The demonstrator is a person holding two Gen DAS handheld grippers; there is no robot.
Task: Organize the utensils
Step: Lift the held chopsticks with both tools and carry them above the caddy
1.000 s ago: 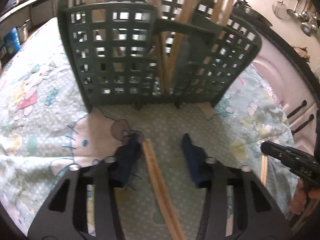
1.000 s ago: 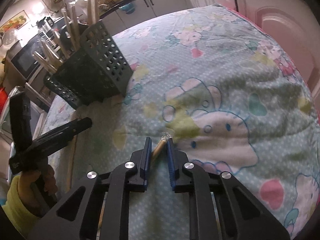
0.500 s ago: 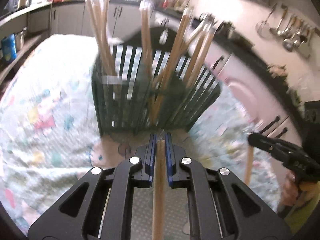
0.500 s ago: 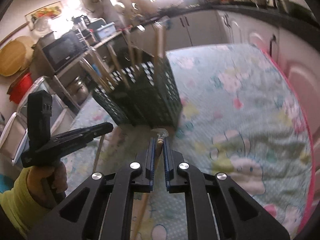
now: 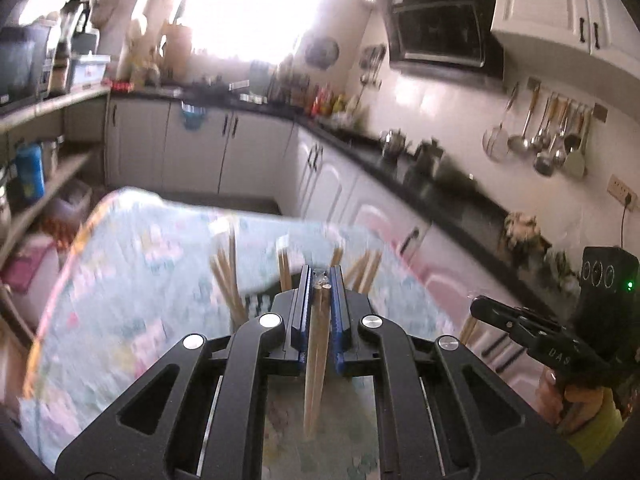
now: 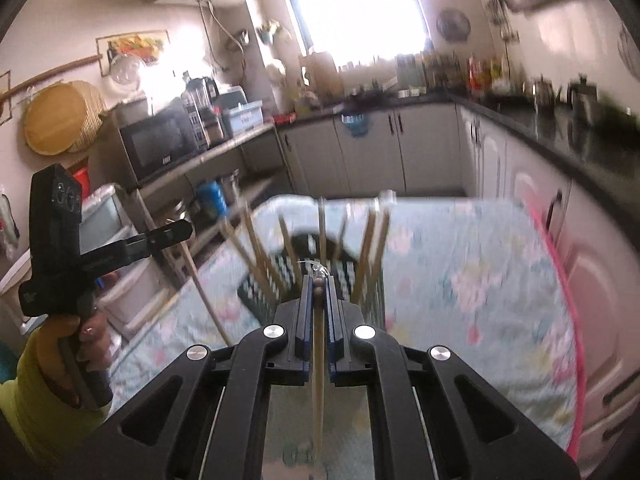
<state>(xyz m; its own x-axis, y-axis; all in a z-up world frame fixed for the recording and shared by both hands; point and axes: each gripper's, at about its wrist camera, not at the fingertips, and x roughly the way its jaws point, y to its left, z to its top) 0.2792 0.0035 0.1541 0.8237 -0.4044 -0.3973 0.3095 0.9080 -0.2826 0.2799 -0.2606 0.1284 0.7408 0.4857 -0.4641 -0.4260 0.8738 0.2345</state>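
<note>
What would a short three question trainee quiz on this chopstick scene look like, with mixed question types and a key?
1. True or false: the left gripper is shut on a wooden chopstick.
2. What does the right gripper hold? A) spoon B) wooden chopstick C) nothing
3. Fill in: the chopsticks already sorted stand in a dark perforated ____.

Key: 1 true; 2 B; 3 basket.

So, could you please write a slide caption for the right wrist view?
Right gripper shut on a wooden chopstick, above the utensil basket on the patterned tablecloth.
</note>
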